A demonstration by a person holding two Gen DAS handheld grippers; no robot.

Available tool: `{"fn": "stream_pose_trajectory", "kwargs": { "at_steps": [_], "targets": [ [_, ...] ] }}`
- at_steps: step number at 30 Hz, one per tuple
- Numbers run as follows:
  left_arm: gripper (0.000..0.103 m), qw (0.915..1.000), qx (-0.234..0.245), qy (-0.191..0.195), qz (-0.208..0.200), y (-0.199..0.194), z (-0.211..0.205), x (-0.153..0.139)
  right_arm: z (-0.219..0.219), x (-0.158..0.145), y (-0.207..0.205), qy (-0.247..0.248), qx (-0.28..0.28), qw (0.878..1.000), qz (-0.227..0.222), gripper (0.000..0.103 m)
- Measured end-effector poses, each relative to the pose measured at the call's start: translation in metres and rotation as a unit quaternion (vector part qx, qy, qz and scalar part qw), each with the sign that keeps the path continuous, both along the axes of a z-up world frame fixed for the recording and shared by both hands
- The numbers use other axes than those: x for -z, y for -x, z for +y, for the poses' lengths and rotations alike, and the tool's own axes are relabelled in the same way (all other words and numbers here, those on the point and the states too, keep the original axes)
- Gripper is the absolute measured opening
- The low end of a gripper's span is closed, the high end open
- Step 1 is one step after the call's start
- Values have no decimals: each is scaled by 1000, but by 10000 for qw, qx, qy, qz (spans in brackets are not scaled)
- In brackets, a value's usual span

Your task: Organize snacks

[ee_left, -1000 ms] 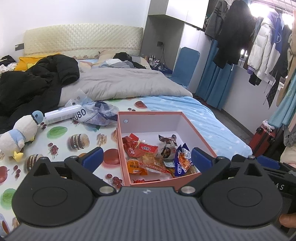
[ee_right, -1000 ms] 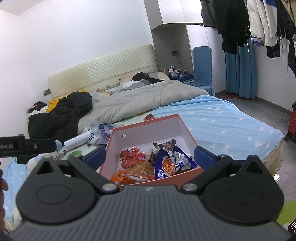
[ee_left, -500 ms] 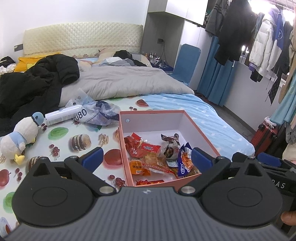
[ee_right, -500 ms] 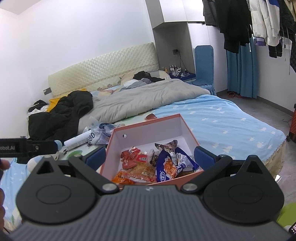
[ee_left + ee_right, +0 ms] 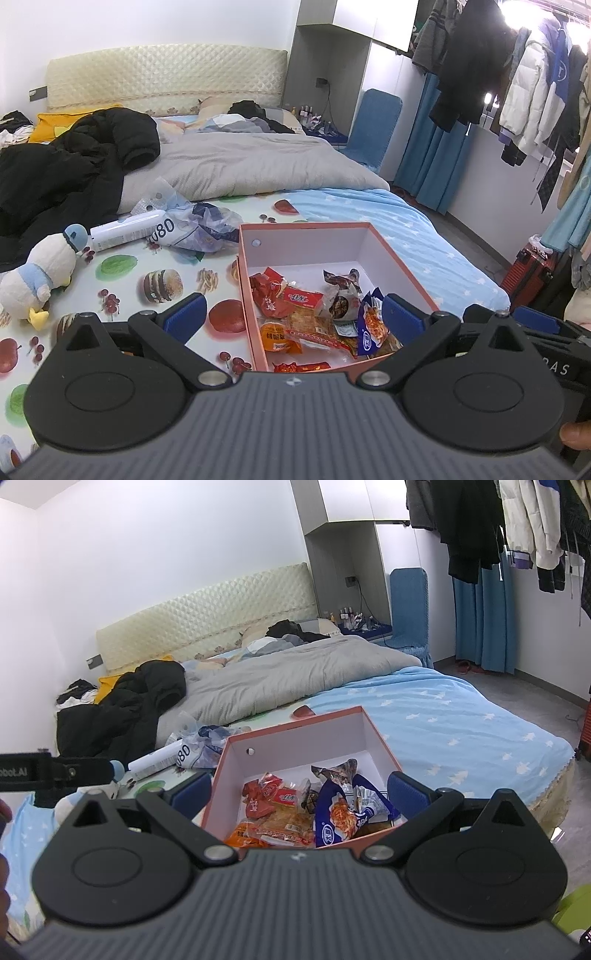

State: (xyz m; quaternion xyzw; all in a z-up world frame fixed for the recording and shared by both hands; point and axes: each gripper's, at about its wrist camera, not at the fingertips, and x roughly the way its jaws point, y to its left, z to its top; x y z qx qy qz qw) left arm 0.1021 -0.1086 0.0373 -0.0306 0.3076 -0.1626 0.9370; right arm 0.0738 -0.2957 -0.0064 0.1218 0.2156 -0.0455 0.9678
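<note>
Plush duck: lies far left on the printed bed sheet, well apart from the box; not a snack, presumably left out of the sorting.
White tube: lies on its side, long axis running left to right, cap end toward the duck.
Crumpled plastic bag: rests against the tube's right end, just beyond the box's far-left corner.
Left tool: released, blue pads spread wide, nothing between them; hangs over the box's near edge, likely lined up to reach in.
Pink box: open-topped, on the bed at the seam of printed sheet and blue starred sheet; long axis runs away from the cameras, a finger hole in the far wall.
Snacks, left side: red packets and orange packets lie flat and overlapping, heaped toward the near wall.
Snacks, right side: blue packet stands tilted, long axis near upright; dark wrapper behind it.
Right tool: released, empty, hovering at the near rim.
Judgement: snacks gathered yet unsorted.
</note>
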Motion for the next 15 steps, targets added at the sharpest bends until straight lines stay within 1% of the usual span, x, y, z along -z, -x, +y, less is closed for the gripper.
{"fn": "stream_pose_trajectory", "kwargs": {
  "at_steps": [11,15],
  "targets": [
    [102,10000,-43,21,18,-2,3,3,0,0,-1,4,4,10000,-2,103],
    [102,9999,-101,18,-8,2,2,2,-2,1,-3,-44,5,10000,-4,103]
  ]
}}
